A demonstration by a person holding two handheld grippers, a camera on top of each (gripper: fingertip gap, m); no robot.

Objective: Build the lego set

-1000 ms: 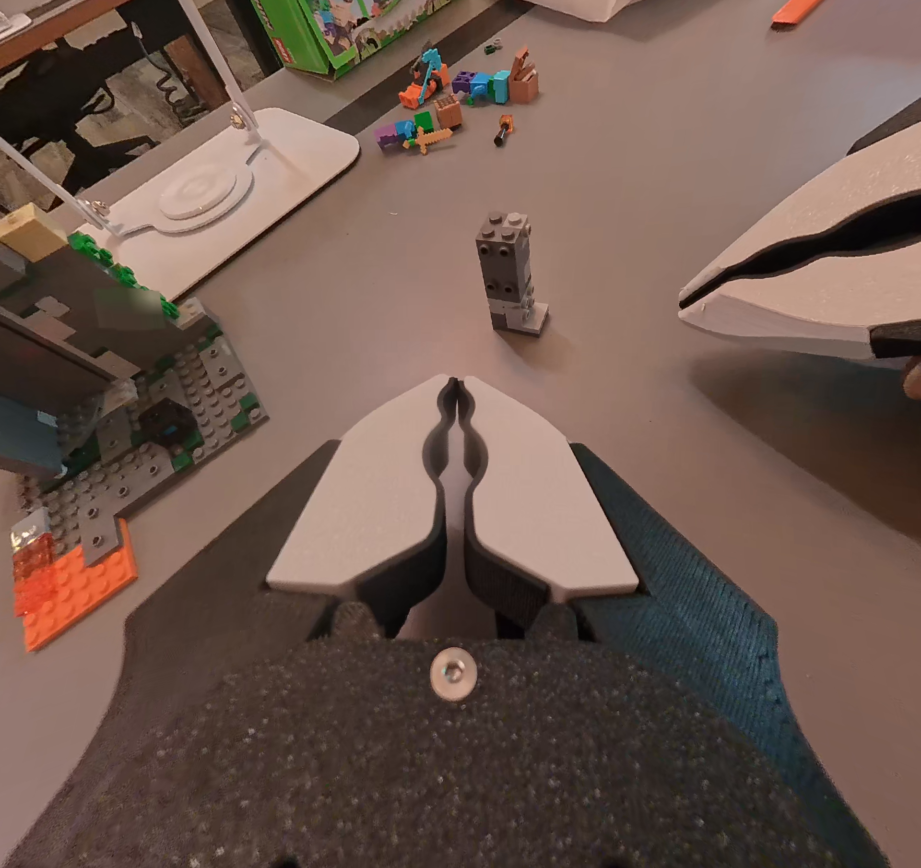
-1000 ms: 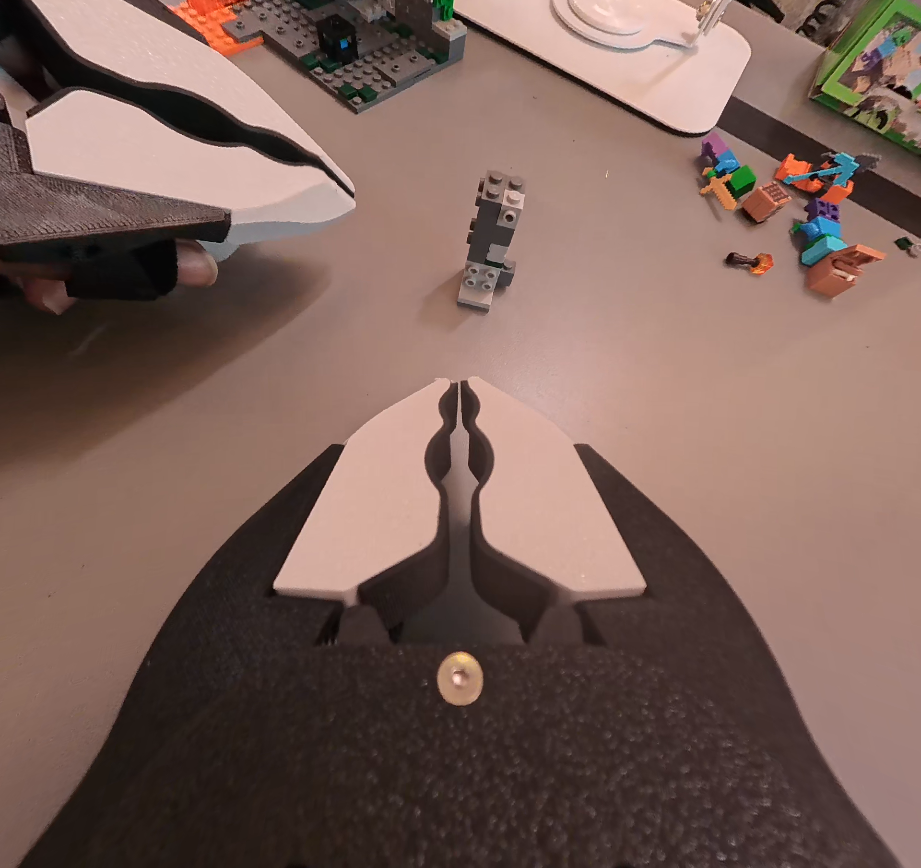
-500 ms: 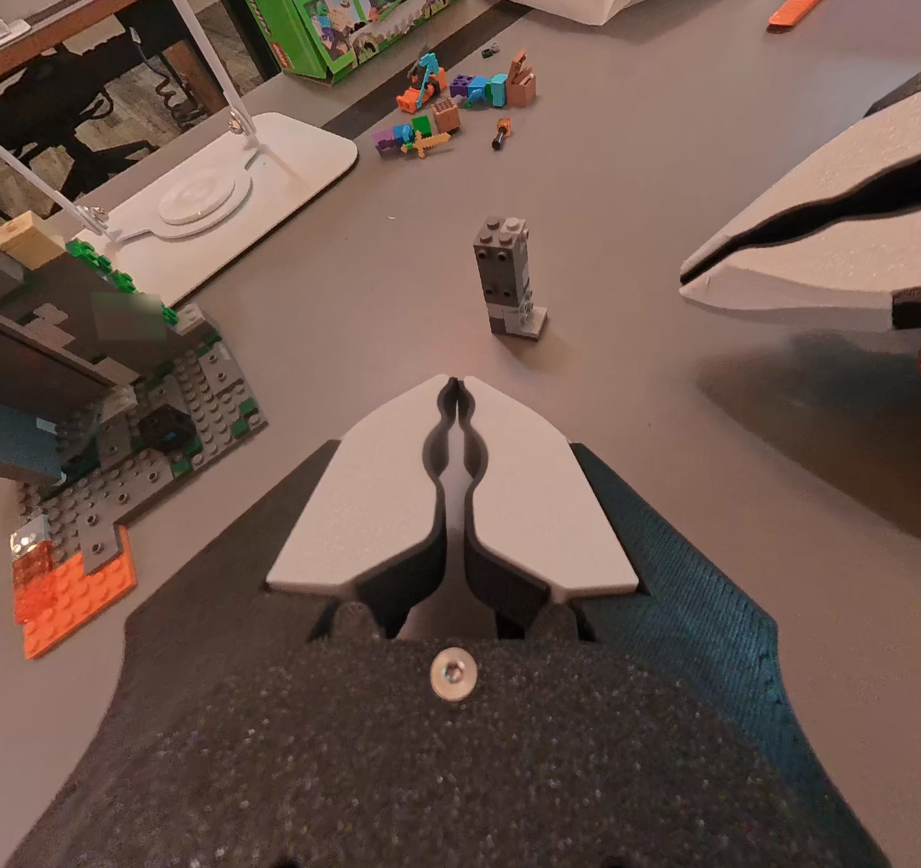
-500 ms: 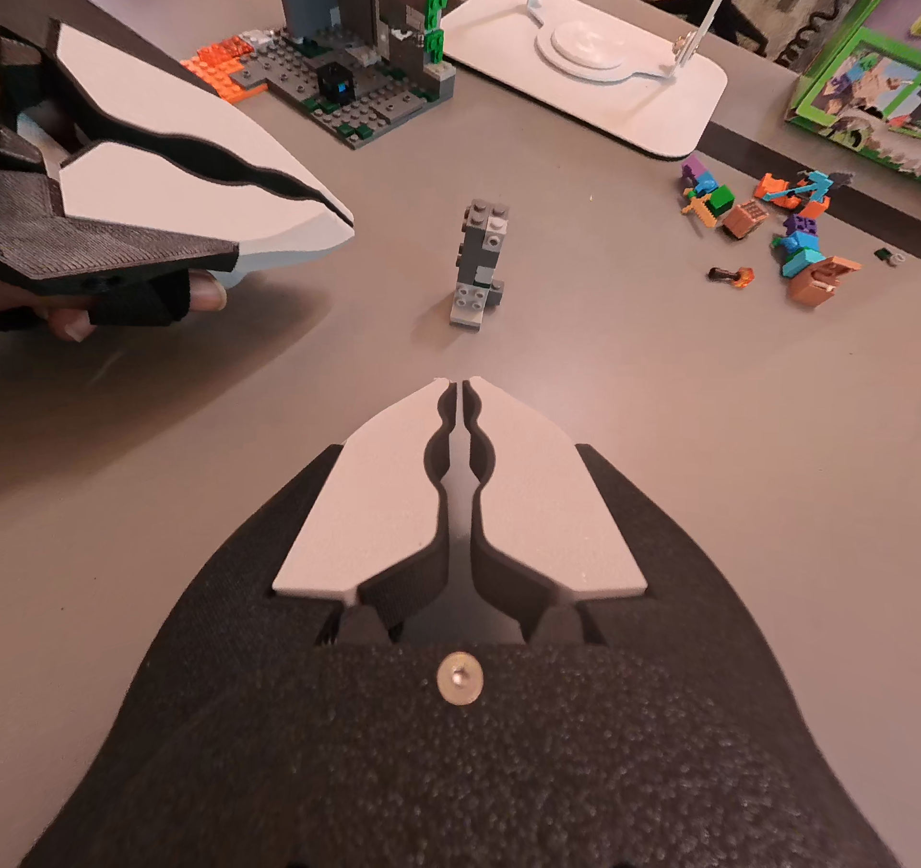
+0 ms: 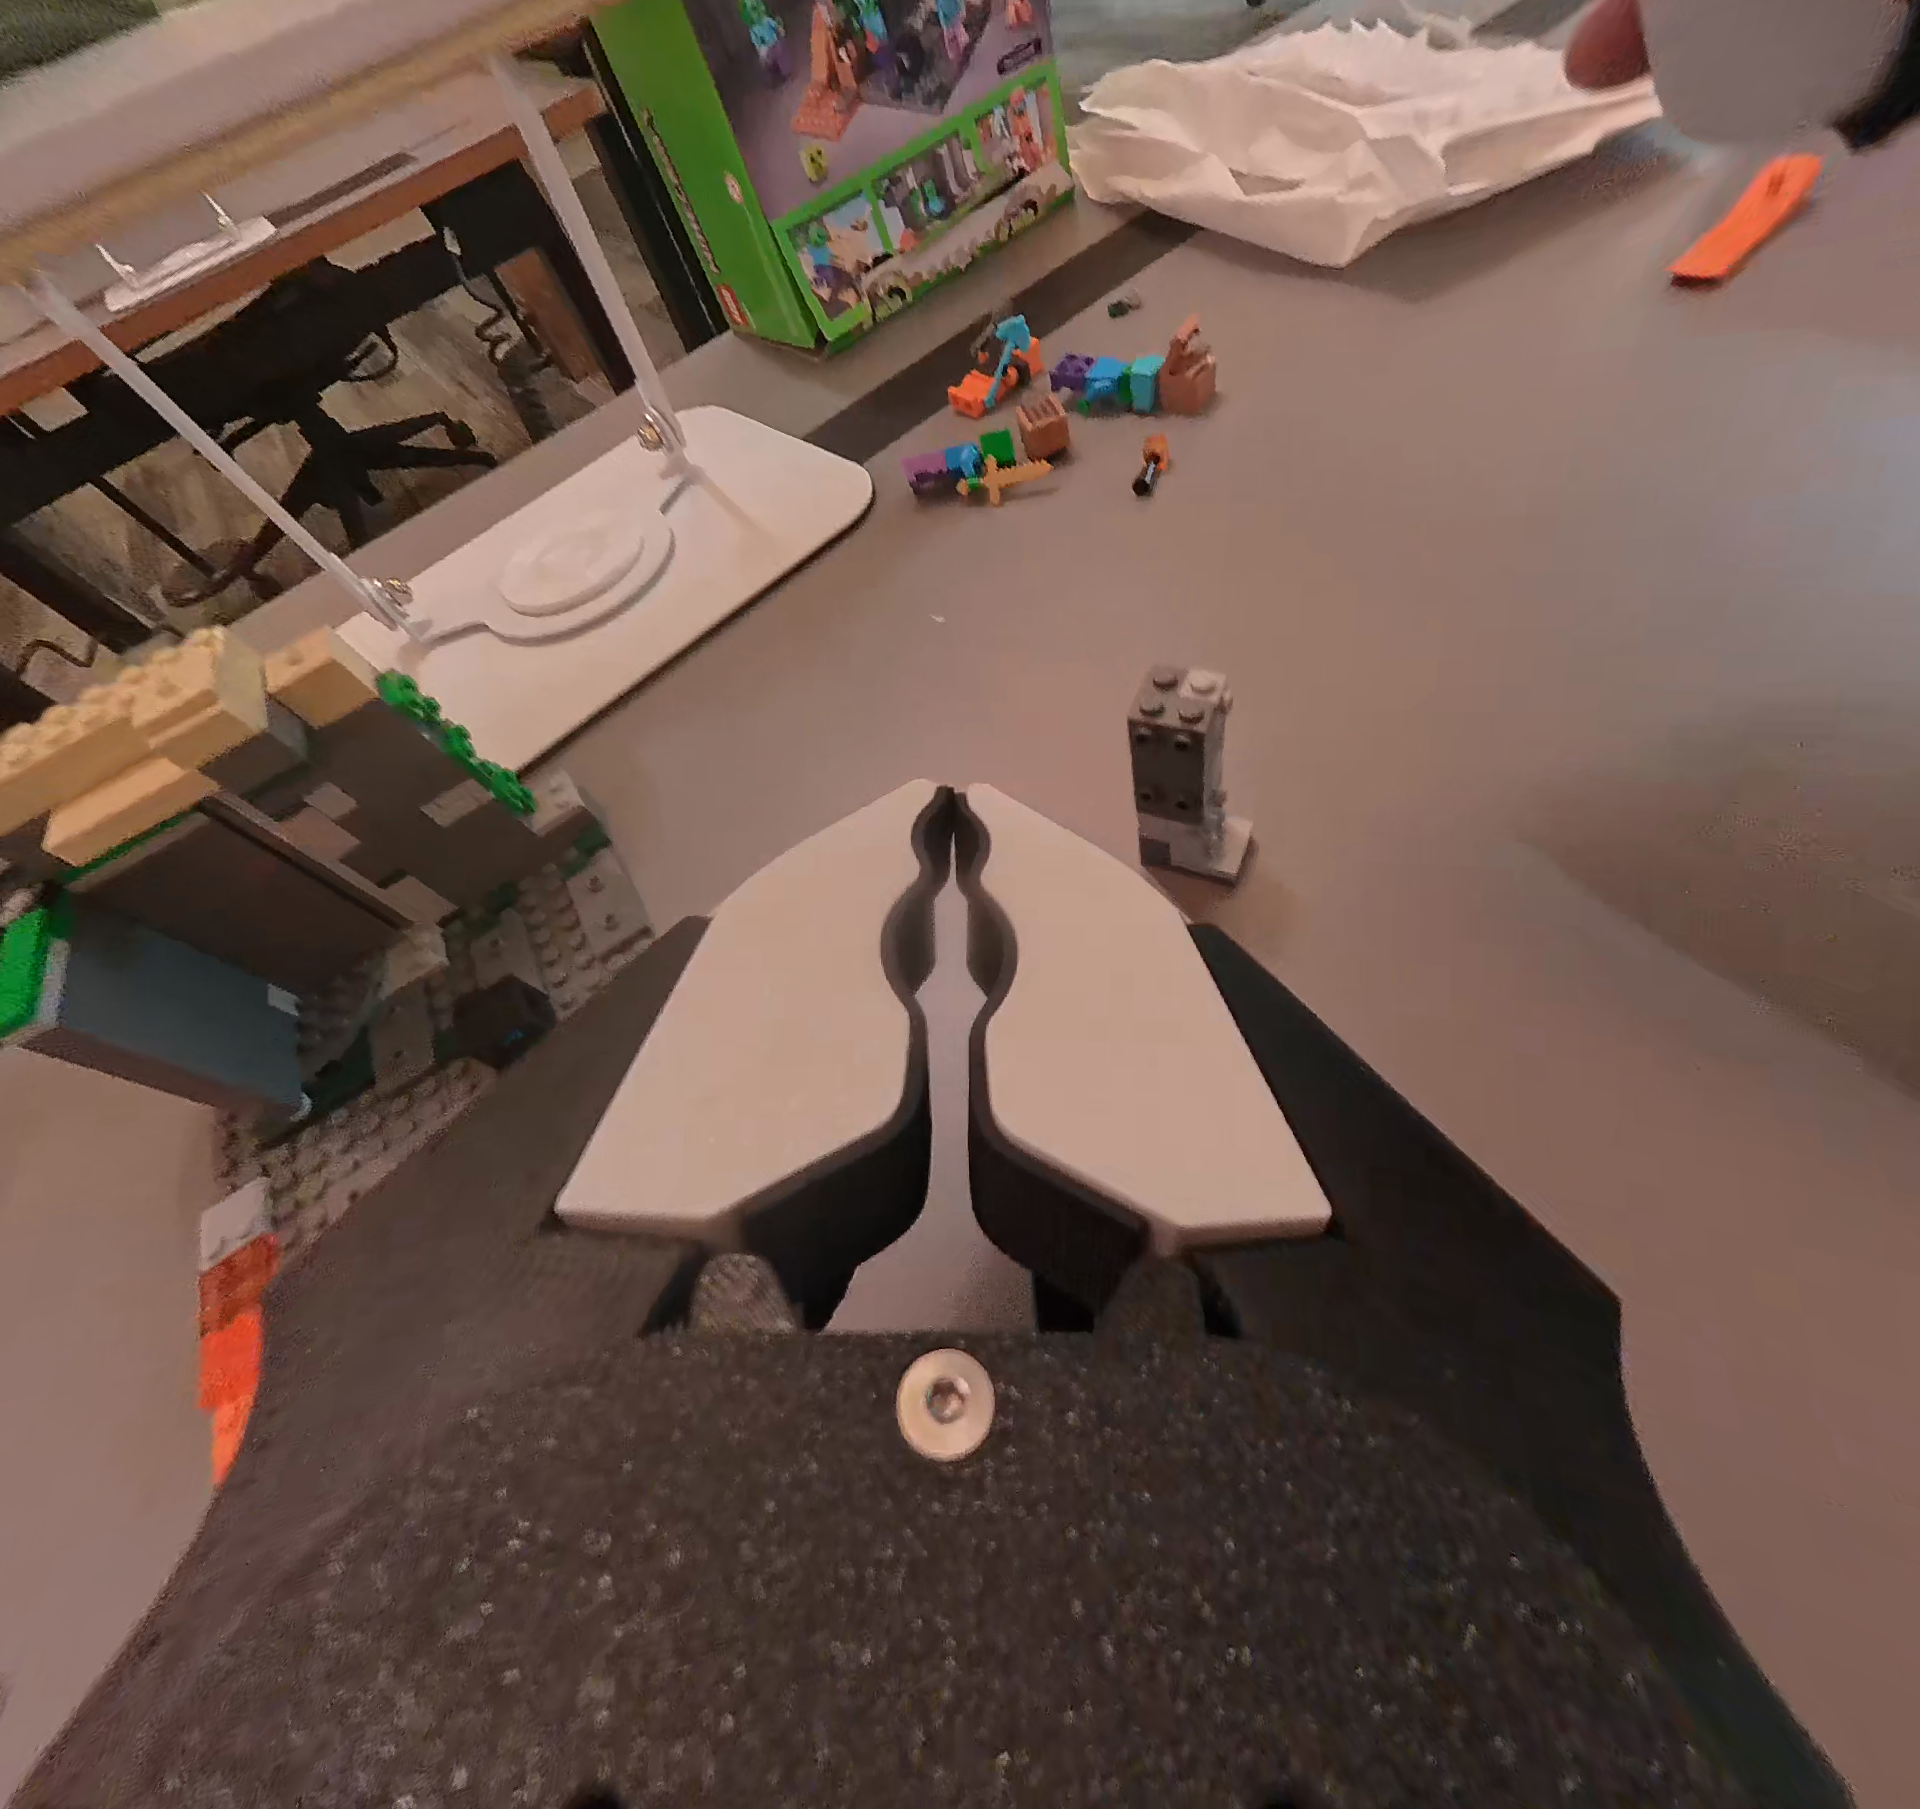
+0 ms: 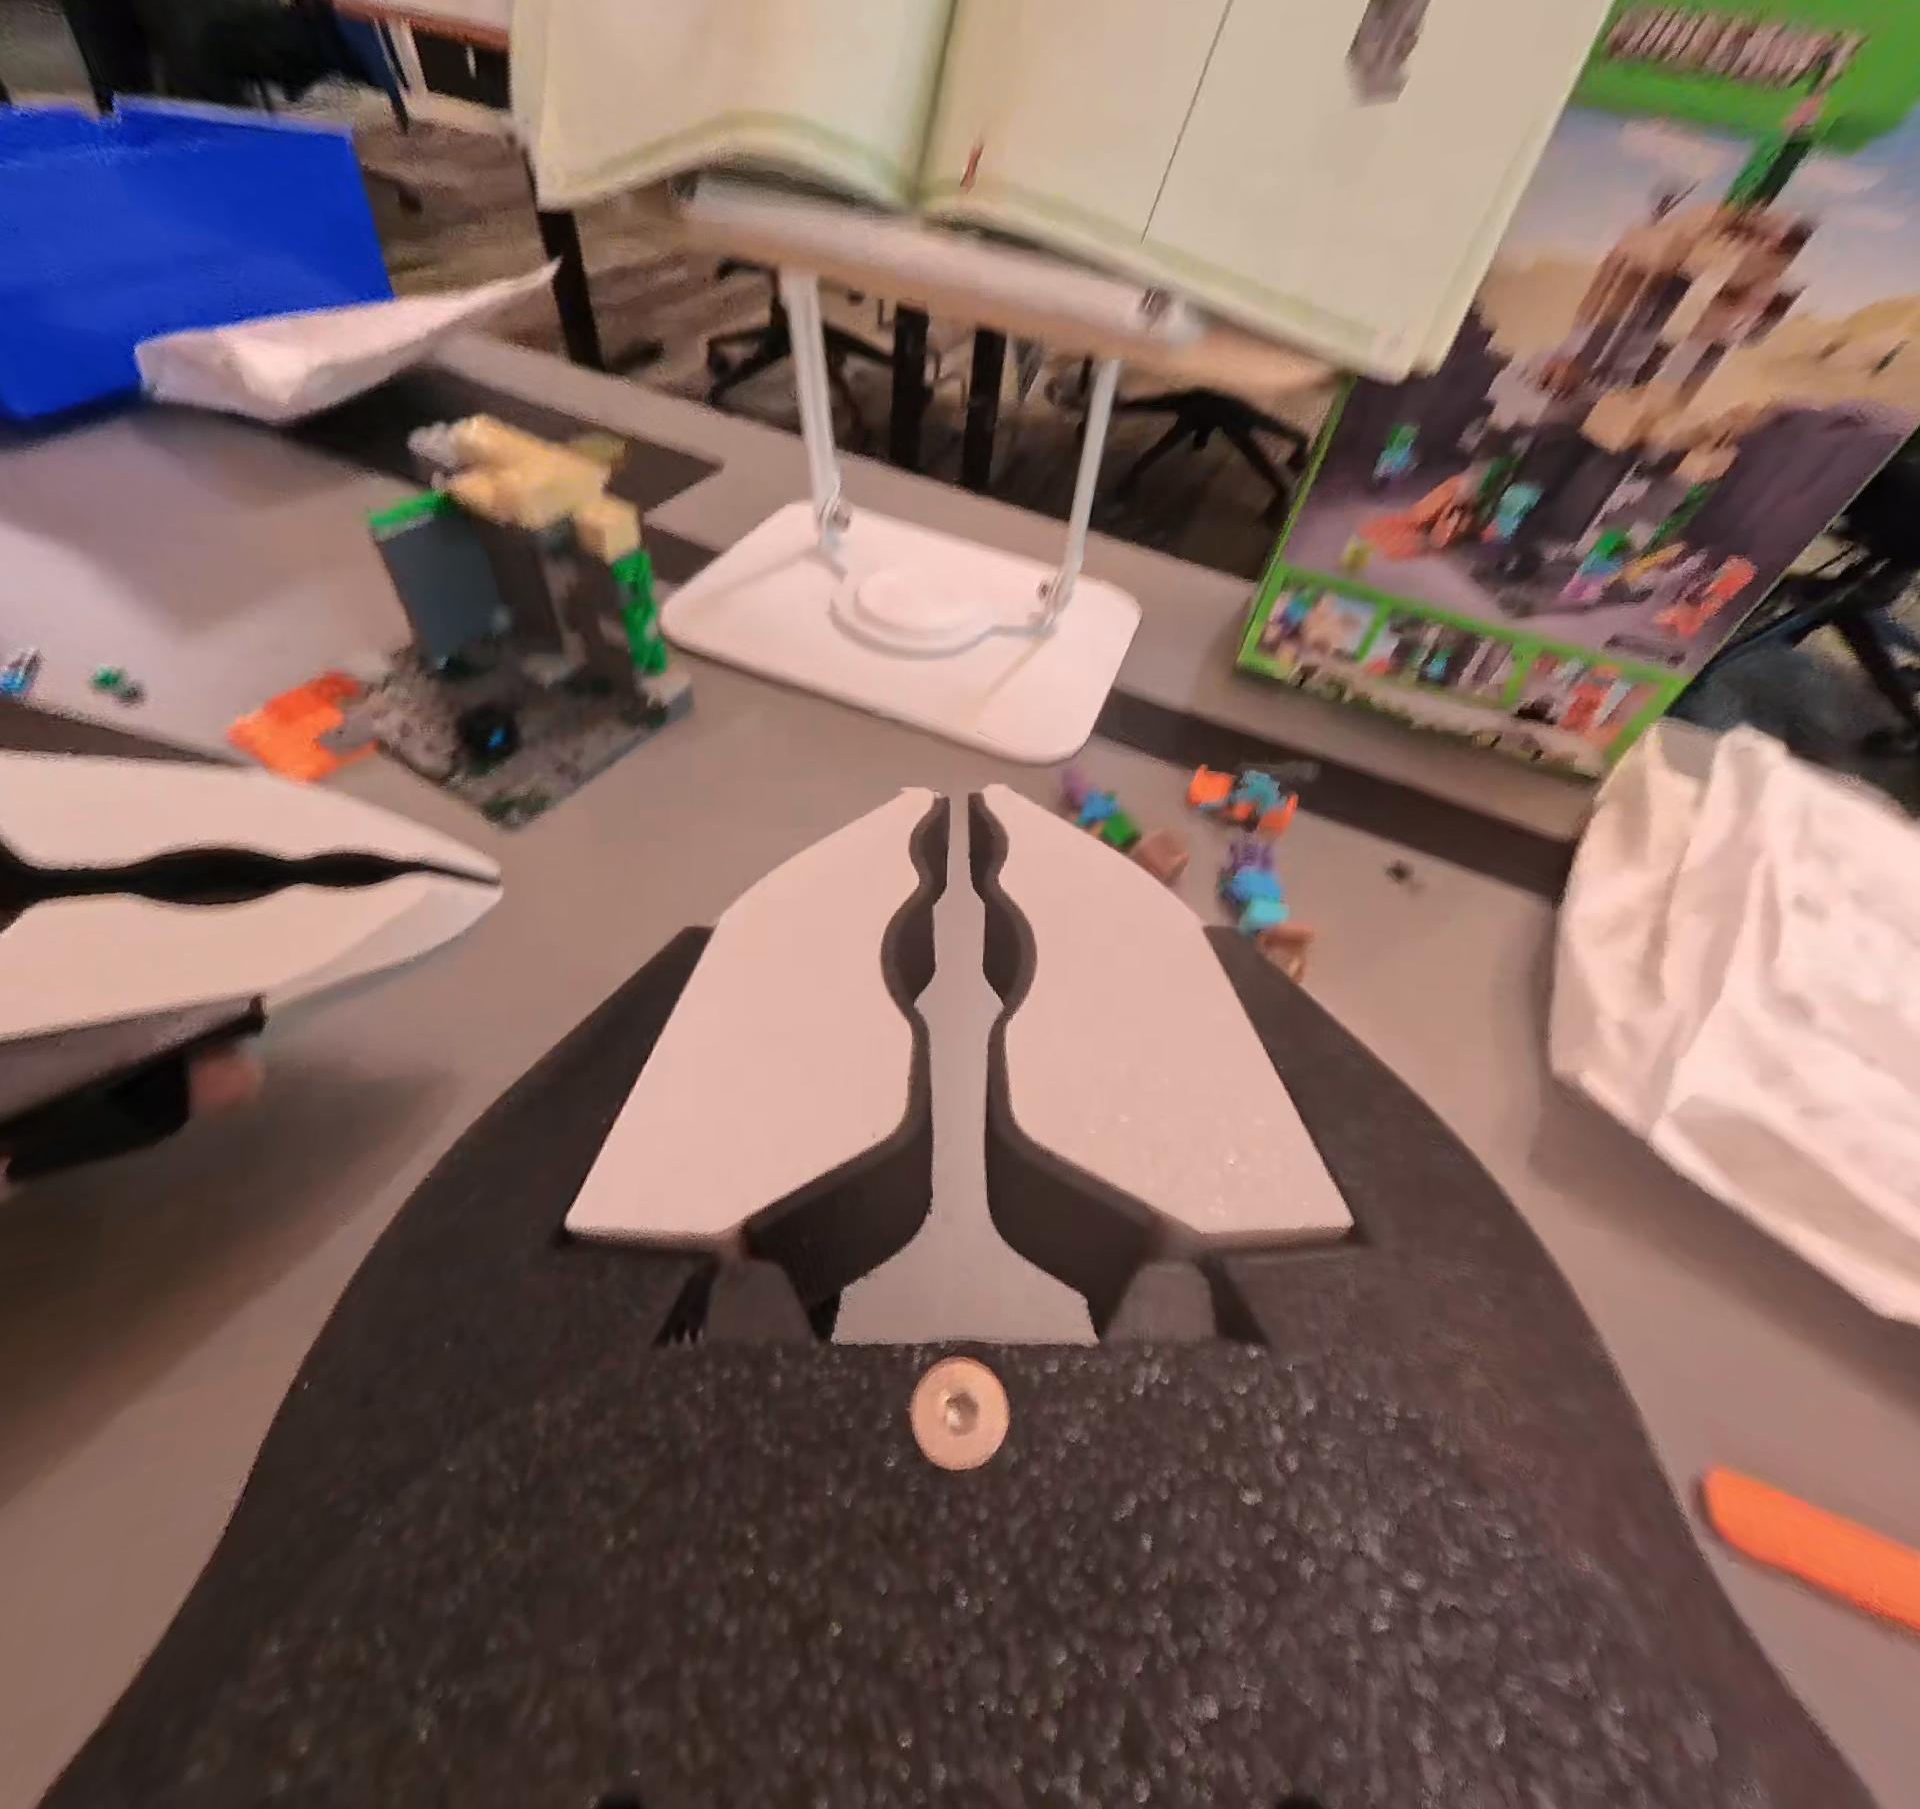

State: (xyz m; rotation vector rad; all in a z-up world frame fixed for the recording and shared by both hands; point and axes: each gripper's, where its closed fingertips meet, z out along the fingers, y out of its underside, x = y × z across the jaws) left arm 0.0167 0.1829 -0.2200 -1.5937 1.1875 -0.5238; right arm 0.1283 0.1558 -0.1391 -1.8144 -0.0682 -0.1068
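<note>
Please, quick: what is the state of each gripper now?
Left gripper: closed, holding nothing.
Right gripper: closed, holding nothing.

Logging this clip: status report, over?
Both grippers, left and right, shut, empty. Small grey tower stands free on table. Nothing obstructing it.

The left gripper (image 5: 951,803) is held low over the table with its jaws closed, tips touching, nothing between them. The right gripper (image 6: 958,803) is raised and levelled, jaws nearly closed, empty.
</note>
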